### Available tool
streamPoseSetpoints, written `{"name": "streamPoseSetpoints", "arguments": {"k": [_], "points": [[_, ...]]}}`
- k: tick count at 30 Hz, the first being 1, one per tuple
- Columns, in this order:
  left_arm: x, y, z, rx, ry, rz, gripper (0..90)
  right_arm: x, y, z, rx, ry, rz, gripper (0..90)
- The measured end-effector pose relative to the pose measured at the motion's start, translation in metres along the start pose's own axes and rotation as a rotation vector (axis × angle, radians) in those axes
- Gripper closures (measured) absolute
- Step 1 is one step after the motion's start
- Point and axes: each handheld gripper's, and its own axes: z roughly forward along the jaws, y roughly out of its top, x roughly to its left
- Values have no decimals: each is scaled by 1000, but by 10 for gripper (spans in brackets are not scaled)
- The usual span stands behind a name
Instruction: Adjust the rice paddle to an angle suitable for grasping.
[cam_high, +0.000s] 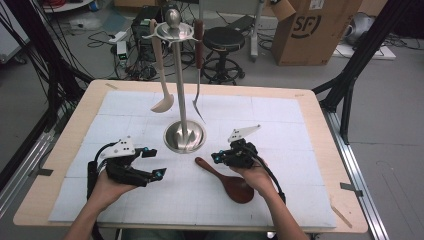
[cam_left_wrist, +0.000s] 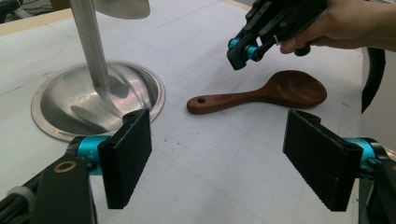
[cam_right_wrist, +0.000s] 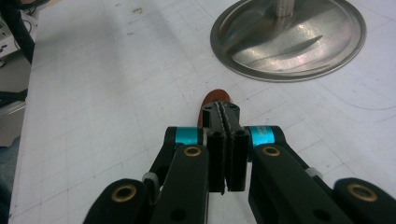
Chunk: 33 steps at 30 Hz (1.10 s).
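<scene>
A dark brown wooden spoon lies flat on the white mat, its handle pointing toward the steel stand base. My right gripper hovers just above the handle end, jaws shut with nothing between them. In the right gripper view the handle tip peeks out past the shut gripper. My left gripper stands open to the left of the spoon. In its own view, that gripper faces the spoon and the right gripper above it.
The stand's pole rises from the base to a top ring. From it hang a cream ladle and a brown-handled fork. The table's wooden edge borders the mat. A stool, cables and a cardboard box stand behind.
</scene>
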Motion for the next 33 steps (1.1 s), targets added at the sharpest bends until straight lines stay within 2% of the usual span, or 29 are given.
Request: {"name": "streamPoseSetpoints", "arguments": {"k": [3, 8, 21, 25, 33], "points": [[0, 0, 0, 1, 1, 2, 245, 2, -4, -3, -17, -12, -4, 896], [-1, 0, 1, 3, 1, 3, 244, 1, -12, -3, -13, -22, 9, 896], [0, 0, 0, 2, 1, 4, 241, -2, -15, 22, 56, -28, 17, 896], [-1, 0, 1, 6, 3, 7, 241, -1, -14, 24, 55, -41, -11, 896], [-1, 0, 2, 7, 1, 5, 241, -2, -11, 29, 80, -39, -25, 897]]}}
